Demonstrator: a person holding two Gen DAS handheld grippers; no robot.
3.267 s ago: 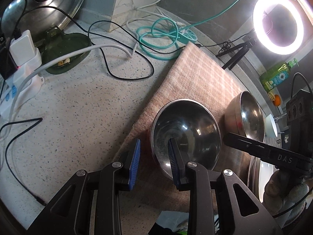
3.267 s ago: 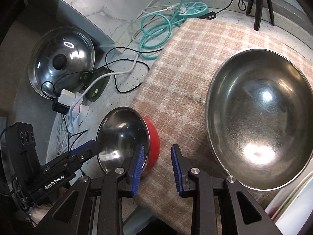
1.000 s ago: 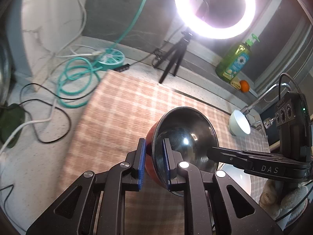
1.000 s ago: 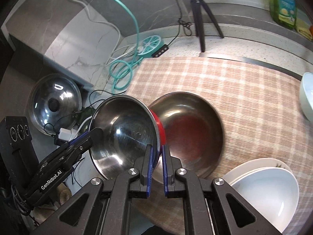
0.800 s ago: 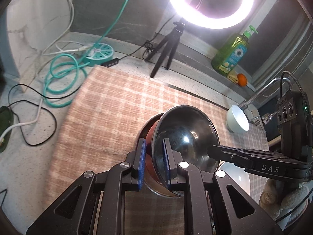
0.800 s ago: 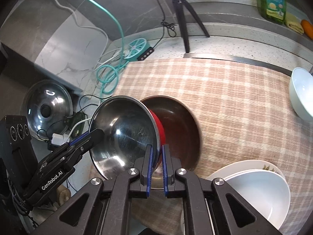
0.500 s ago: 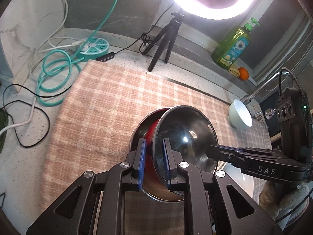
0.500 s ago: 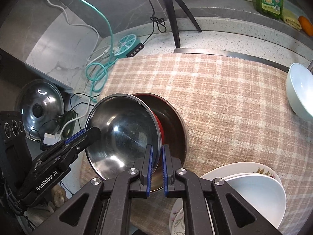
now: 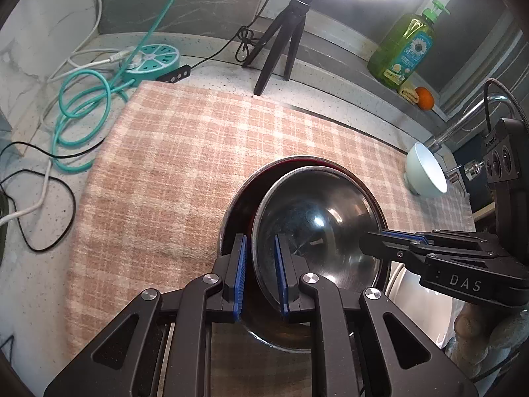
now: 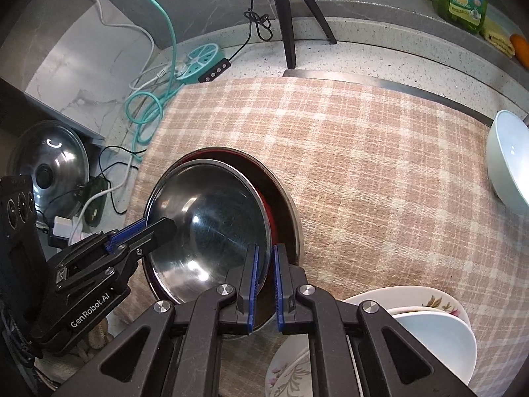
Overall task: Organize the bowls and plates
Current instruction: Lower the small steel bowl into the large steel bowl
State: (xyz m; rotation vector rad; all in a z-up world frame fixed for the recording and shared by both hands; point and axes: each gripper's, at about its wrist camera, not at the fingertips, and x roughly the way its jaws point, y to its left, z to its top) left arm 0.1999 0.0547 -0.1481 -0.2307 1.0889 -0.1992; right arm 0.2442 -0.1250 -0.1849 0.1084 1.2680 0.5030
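A steel bowl with a red outside [image 9: 317,218] [image 10: 211,221] sits nested inside a larger steel bowl [image 9: 236,198] [image 10: 284,198] on the checked cloth. My left gripper [image 9: 259,264] is shut on the red bowl's near rim. My right gripper [image 10: 263,271] is shut on its opposite rim; it also shows in the left wrist view [image 9: 390,241]. A stack of white bowl and flowered plates [image 10: 429,330] stands at the front right. A small white bowl [image 9: 426,172] [image 10: 509,162] lies tilted at the cloth's right edge.
The checked cloth [image 9: 185,152] covers the counter. A ring-light tripod [image 9: 281,39], a green soap bottle [image 9: 403,49] and an orange [image 9: 425,97] stand at the back. Teal cable and power strip [image 9: 145,63] lie left. A pot lid [image 10: 49,165] lies far left.
Both grippers closed on the red bowl, lifted it from the left of the cloth, carried it right and lowered it into the larger steel bowl.
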